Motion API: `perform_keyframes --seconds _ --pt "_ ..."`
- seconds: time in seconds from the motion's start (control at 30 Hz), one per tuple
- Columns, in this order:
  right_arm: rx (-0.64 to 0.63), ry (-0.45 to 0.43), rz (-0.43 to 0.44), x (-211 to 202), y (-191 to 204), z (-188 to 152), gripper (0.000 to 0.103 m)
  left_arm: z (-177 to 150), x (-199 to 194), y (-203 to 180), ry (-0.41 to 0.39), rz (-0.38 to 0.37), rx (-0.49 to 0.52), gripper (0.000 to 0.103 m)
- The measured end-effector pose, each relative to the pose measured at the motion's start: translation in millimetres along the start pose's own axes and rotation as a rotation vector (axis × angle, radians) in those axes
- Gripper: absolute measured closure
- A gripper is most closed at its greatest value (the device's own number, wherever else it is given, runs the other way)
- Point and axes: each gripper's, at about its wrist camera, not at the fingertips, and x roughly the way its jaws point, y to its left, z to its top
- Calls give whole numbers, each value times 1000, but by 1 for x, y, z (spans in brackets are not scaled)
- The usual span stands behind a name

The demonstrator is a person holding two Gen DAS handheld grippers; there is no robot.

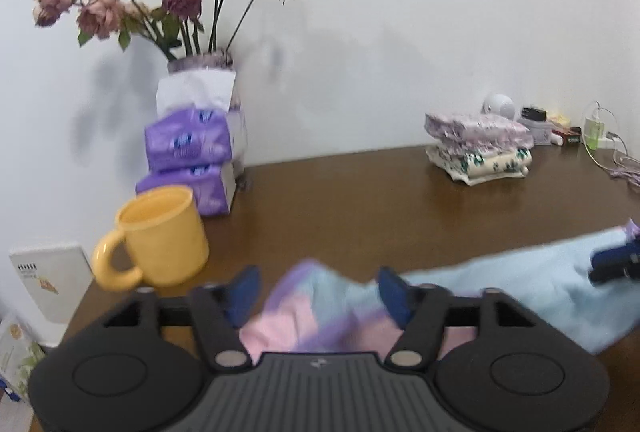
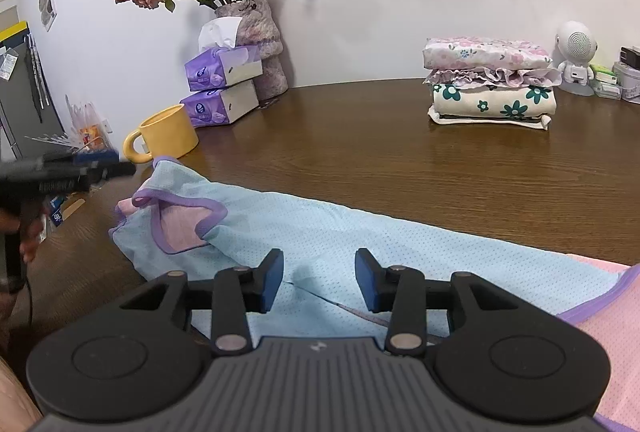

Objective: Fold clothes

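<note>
The light blue garment (image 2: pixel 360 232) with pink panels and purple trim lies spread on the brown wooden table (image 2: pixel 400 152), on the near side of the yellow mug (image 2: pixel 168 130), which makes a handy landmark here. One end of the garment is bunched up just in front of the mug, with a purple-edged opening turned over so the pink inside shows; from there the fabric runs away from the mug toward the person's right.

The left gripper (image 1: pixel 318 292) is just in front of the mug, and its blue pads (image 1: pixel 244 292) are spread wide. The crumpled pink, purple and blue end of the garment sits between them, but the pads aren't pressing on it, so it's let go (that view is pretty blurry, mind you). From the right wrist camera the same tool shows as a dark blur right beside the mug, with a bit of the hand holding it.

The right gripper (image 2: pixel 319 282) hovers over the middle stretch of blue fabric, well away from the mug. Its fingers (image 2: pixel 272 280) stand apart with only flat cloth below them, nothing pinched.

Behind the mug are two purple tissue packs (image 2: pixel 222 84), stacked, and a vase of dried roses (image 2: pixel 260 44). Far across the table from the mug sits a neat pile of folded clothes (image 2: pixel 490 80) in floral prints.
</note>
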Motion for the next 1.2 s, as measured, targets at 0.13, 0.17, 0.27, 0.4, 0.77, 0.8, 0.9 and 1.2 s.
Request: perform_keyframes --seconds 0.13,0.17,0.27,0.4,0.77,0.8,0.9,1.2 --pt "1 -1 3 -1 0 -1 63 0 37 5 94 6 -50 72" --pt "3 1 3 0 -1 -1 63 -4 41 13 114 -1 -91 86" --pt "9 14 6 2 -2 -2 63 -16 54 34 173 -19 -213 93" --pt "9 35 -4 7 -2 -5 63 -21 49 51 154 -20 -309 92" --pt "5 72 -41 14 -1 -10 63 -26 26 82 84 13 -493 64" --pt "4 73 -42 14 -1 -10 63 -24 23 83 66 20 -500 64" --pt "3 76 -45 15 -1 -10 63 -24 28 81 78 -8 -488 66" --pt "4 72 -43 13 -2 -9 63 -33 40 75 149 58 -441 75"
